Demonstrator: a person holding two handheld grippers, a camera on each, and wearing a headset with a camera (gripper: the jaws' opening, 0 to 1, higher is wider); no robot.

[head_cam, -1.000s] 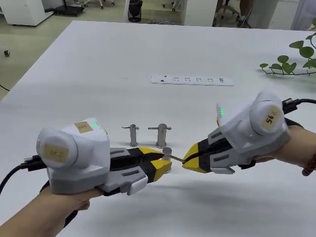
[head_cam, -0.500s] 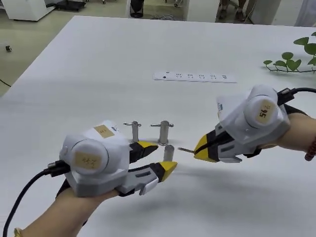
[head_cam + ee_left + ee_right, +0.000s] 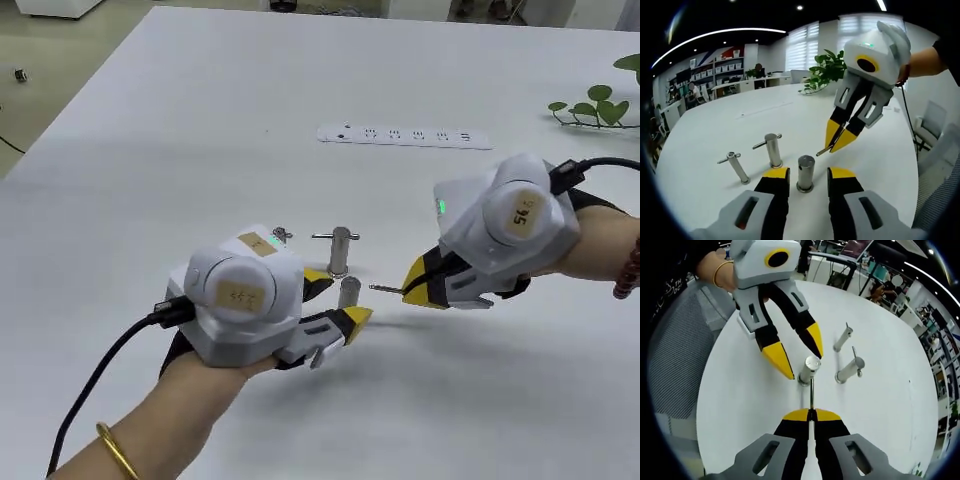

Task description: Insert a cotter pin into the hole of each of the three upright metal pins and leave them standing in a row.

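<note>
Three upright metal pins (image 3: 738, 168) (image 3: 773, 150) (image 3: 805, 172) on the worktop (image 3: 200, 120): two with a cotter pin (image 3: 760, 145) through, one bare. A third cotter pin (image 3: 385, 289) pinched in the right tongs (image 3: 405, 290). Two tongs in all, counting the left tongs (image 3: 342, 298). One power strip (image 3: 404, 136), one plant (image 3: 595, 105).

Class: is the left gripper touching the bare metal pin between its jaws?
Apart. The left gripper view shows table on both sides of the metal pin, between it and the left gripper's jaws.

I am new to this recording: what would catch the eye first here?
The right gripper pinches a thin metal cotter pin aimed at the bare upright steel pin, which stands between the open fingers of the left gripper. Beside it on the white table, two more steel pins already carry theirs.
</note>
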